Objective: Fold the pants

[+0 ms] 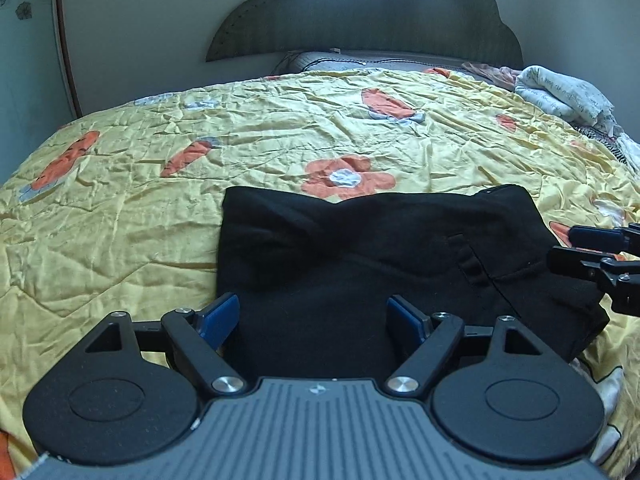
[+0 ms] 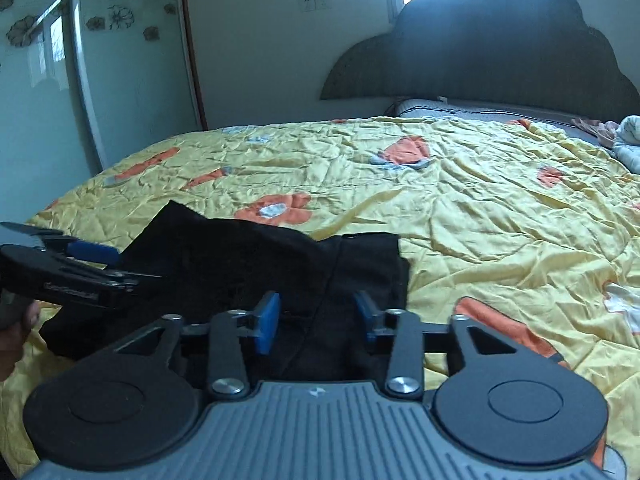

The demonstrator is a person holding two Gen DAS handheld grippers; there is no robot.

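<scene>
Black pants lie folded into a compact rectangle on the yellow flowered quilt. My left gripper hovers over their near edge, its blue pads wide apart and holding nothing. In the right wrist view the same pants sit left of centre, and my right gripper stands open above their near right part, with no cloth pinched between its pads. The right gripper also shows at the right edge of the left wrist view. The left gripper reaches in from the left of the right wrist view.
A dark scalloped headboard and a grey pillow stand at the far end of the bed. Crumpled light clothes lie at the far right. A mirrored wardrobe door lines the left wall. A hand holds the left gripper.
</scene>
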